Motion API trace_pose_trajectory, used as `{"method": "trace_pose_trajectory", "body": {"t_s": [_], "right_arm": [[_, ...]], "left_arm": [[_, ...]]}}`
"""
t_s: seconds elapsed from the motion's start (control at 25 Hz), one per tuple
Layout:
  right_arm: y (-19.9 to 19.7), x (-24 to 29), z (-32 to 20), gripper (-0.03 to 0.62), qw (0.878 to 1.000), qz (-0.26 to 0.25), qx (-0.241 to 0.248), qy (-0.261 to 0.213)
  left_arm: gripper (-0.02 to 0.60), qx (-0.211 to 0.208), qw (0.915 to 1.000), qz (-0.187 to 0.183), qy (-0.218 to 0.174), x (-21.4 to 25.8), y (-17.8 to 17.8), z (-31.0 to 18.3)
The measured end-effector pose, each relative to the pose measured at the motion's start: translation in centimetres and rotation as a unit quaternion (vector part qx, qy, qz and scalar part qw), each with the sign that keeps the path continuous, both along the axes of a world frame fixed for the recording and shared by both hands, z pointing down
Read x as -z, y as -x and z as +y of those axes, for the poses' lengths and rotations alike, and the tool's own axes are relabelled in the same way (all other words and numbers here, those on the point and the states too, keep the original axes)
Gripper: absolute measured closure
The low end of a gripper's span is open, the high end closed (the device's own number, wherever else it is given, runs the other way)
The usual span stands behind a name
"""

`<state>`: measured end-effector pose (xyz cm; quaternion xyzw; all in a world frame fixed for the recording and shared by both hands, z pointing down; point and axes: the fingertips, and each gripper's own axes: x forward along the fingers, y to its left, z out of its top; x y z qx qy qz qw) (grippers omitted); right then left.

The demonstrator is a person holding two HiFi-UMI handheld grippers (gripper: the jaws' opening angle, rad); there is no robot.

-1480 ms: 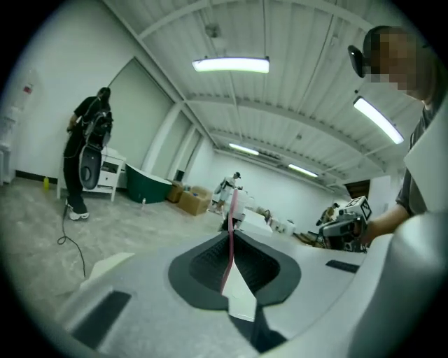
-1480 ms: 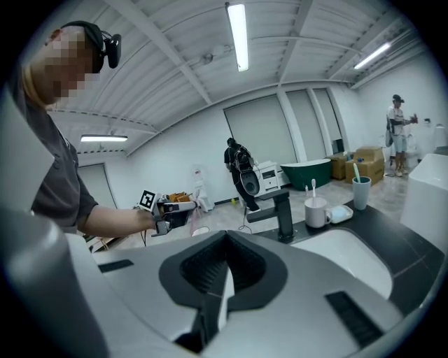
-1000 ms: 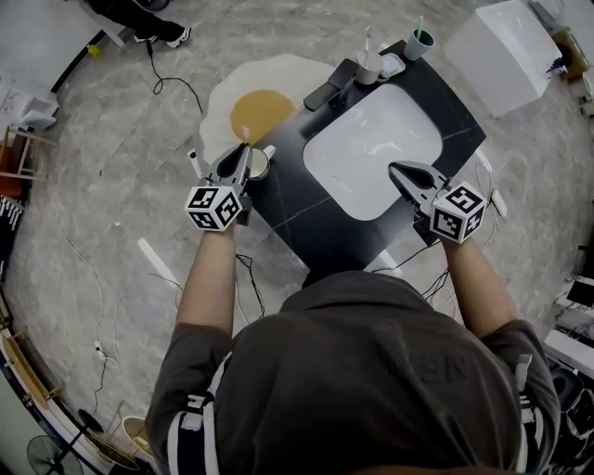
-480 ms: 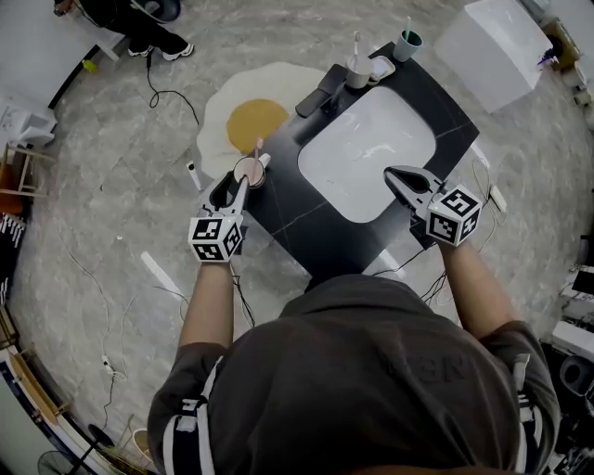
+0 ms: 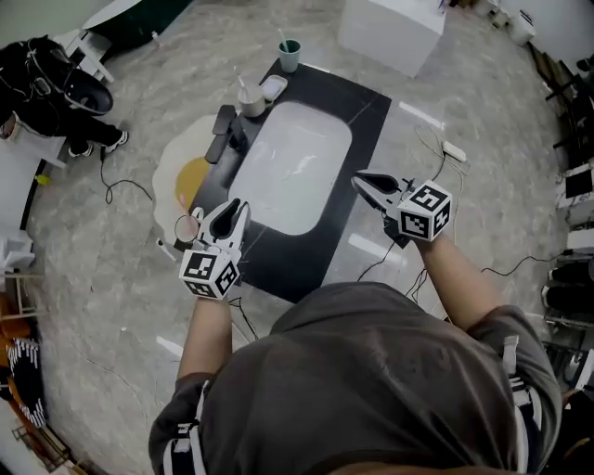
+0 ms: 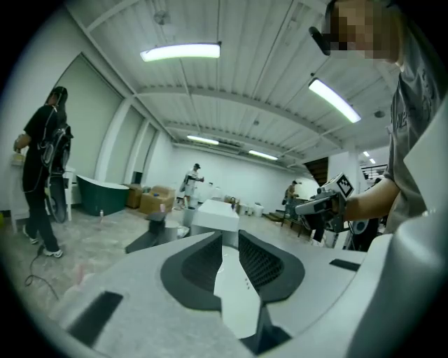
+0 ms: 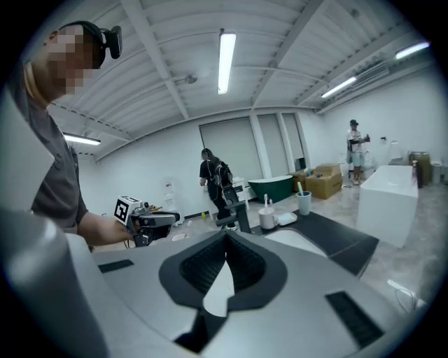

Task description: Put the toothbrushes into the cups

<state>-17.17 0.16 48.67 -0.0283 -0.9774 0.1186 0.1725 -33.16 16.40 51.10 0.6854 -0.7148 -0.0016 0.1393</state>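
A black counter (image 5: 348, 102) carries a white sink (image 5: 292, 167). At its far end stand a teal cup (image 5: 290, 56) and a white cup (image 5: 251, 100), each with a toothbrush in it. A pinkish cup (image 5: 188, 227) stands at the near left corner; what is in it is too small to make out. My left gripper (image 5: 235, 207) hovers just right of that cup; its jaws have just been closing, they stand apart and nothing is between them (image 6: 229, 236). My right gripper (image 5: 362, 180) hangs over the counter's right edge, shut and empty (image 7: 226, 234).
A soap dish (image 5: 273, 88) and a dark faucet (image 5: 225, 130) sit by the white cup. On the floor lie a fried-egg-shaped mat (image 5: 181, 176) and cables (image 5: 121, 181). A white box (image 5: 390, 28) stands beyond the counter. A person in black (image 5: 56, 88) stands far left.
My left gripper has let go of the toothbrush in the pinkish cup and drawn back to the cup's right. The right gripper has shifted to the counter's right edge. The view has swung.
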Motion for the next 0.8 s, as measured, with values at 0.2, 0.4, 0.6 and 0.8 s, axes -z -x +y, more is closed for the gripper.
{"method": "trace_pose_trajectory", "body": {"t_s": [0.2,0.4,0.6,0.8], "right_arm": [[-10.3,2.3,-4.2,0.602,0.996,-0.026,-0.079,-0.012],[-23.6,4.5,-7.6,0.602,0.984,-0.043,-0.172,-0.028],[-37.5,6.1,-9.1,0.602,0.963,-0.046,-0.262,-0.051],[-50.4,7.2,-9.6,0.602,0.937,-0.042,-0.343,-0.061]], "left_arm": [[0.548,-0.086,0.9961,-0.001,-0.018,2.3,-8.9,-6.7],[0.569,-0.171,0.9849,0.003,-0.025,4.2,-20.2,-13.0],[0.575,-0.251,0.9676,0.014,-0.023,5.4,-32.2,-17.7],[0.575,-0.321,0.9468,0.012,-0.023,7.3,-43.9,-20.2]]}}
